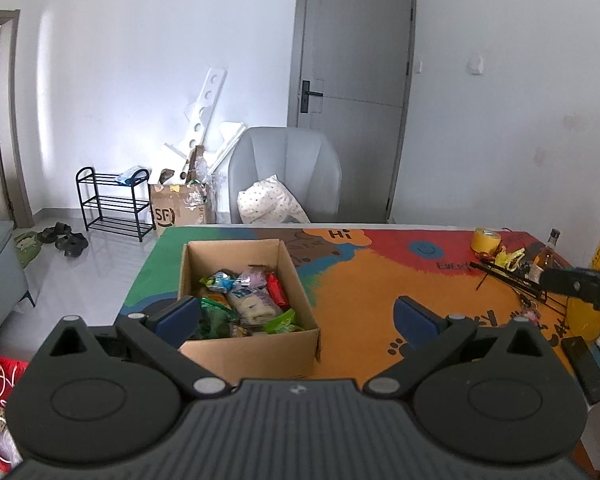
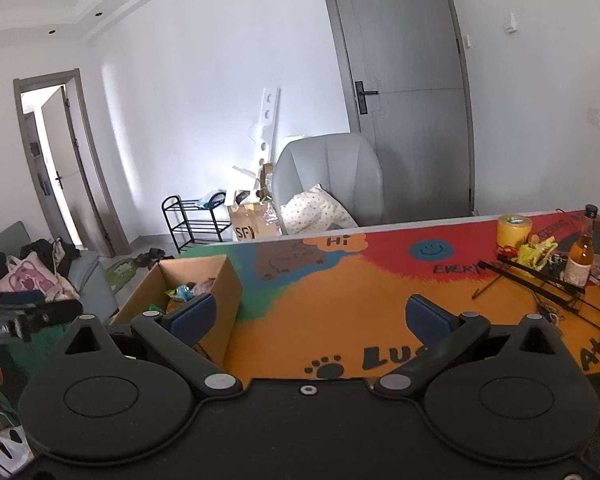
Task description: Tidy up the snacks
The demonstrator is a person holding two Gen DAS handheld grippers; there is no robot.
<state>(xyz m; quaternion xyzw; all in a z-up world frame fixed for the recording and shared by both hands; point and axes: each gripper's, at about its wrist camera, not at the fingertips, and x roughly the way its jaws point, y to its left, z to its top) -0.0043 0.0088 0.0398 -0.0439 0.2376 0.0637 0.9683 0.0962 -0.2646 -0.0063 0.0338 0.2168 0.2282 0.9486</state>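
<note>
An open cardboard box [image 1: 244, 350] stands on the colourful table mat [image 1: 360, 280], filled with several snack packets [image 1: 244, 300] in green, white, red and purple wrappers. My left gripper [image 1: 296, 316] hovers open just in front of the box, its left blue pad [image 1: 178, 318] over the box's near left corner; nothing is between its fingers. In the right wrist view the same box [image 2: 220, 292] sits at the left, and my right gripper [image 2: 310, 314] is open over bare orange mat to the box's right. The right gripper's body [image 1: 584, 288] shows at the right edge of the left view.
At the table's far right are a yellow tape roll [image 2: 514, 230], a glass bottle [image 2: 580, 256], a black wire rack [image 2: 540, 280] and yellow clutter. A grey chair [image 1: 284, 172] with a cushion stands behind the table. A black remote [image 1: 584, 366] lies near the right front edge.
</note>
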